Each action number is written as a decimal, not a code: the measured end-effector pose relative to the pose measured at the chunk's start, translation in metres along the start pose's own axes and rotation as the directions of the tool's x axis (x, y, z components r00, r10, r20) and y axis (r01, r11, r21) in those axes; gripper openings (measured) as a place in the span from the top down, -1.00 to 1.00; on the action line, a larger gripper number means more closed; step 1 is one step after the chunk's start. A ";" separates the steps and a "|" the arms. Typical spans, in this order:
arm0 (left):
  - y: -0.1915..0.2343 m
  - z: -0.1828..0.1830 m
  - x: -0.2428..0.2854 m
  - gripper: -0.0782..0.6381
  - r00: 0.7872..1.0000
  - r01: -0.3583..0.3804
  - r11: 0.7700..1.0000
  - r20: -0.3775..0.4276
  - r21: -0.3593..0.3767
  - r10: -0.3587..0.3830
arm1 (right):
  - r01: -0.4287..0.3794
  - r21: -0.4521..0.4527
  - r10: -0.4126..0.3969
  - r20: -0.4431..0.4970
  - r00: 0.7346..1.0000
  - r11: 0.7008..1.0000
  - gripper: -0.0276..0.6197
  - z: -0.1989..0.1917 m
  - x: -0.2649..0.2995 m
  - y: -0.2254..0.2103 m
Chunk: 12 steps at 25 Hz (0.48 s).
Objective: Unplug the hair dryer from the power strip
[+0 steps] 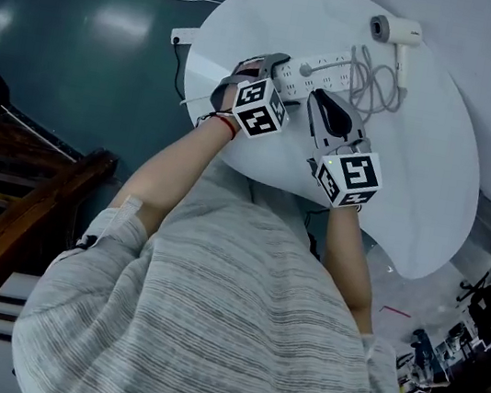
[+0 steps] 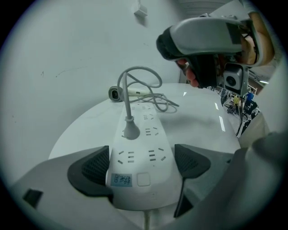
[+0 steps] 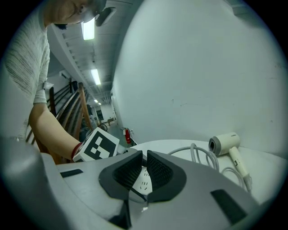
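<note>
A white power strip lies on the round white table. My left gripper is shut on its near end, with the dark pads against both sides of the strip. A grey plug sits in one socket, and its cable loops back to the white hair dryer at the far edge. My right gripper hovers over the strip, shut on nothing. The hair dryer lies ahead of it to the right.
The strip's own lead runs off the table's left edge to a white block. A dark floor and wooden stairs lie left of the table. A light wall stands behind it. Cluttered gear sits at the lower right.
</note>
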<state>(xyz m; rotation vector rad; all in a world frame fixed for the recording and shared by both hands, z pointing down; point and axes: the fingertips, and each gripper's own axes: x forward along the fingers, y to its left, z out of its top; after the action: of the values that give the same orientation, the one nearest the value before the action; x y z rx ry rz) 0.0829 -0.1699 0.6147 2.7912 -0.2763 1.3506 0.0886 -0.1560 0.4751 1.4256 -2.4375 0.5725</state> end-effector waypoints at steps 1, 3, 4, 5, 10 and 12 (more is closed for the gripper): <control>-0.004 -0.001 0.000 -0.47 1.000 0.001 1.000 -0.002 -0.001 -0.001 | 0.003 -0.005 -0.003 -0.009 1.000 1.000 0.83 -0.002 0.000 0.000; -0.012 -0.003 -0.001 -0.47 1.000 -0.003 1.000 -0.003 -0.010 0.003 | 0.011 -0.013 -0.011 -0.031 0.999 1.000 0.83 -0.008 -0.001 -0.002; -0.015 -0.004 -0.002 -0.47 1.000 -0.007 1.000 -0.001 -0.015 0.007 | 0.015 -0.015 -0.015 -0.044 0.999 1.000 0.82 -0.012 -0.002 -0.003; -0.018 -0.004 -0.002 -0.47 1.000 -0.010 1.000 -0.001 -0.020 0.010 | 0.017 -0.018 -0.018 -0.059 0.998 1.000 0.82 -0.015 -0.002 -0.003; -0.034 -0.008 -0.005 -0.47 1.000 -0.015 1.000 -0.019 -0.026 0.015 | 0.006 -0.035 -0.012 -0.170 0.985 0.999 0.60 -0.041 0.001 -0.005; -0.041 -0.009 -0.005 -0.47 1.000 -0.017 1.000 -0.024 -0.025 0.016 | 0.001 -0.046 -0.011 -0.221 0.975 0.999 0.55 -0.053 0.005 -0.006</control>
<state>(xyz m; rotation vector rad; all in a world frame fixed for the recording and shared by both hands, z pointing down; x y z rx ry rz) 0.0803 -0.1281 0.6183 2.7569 -0.3139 1.3734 0.0931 -0.1382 0.5250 1.2768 -2.2571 0.6336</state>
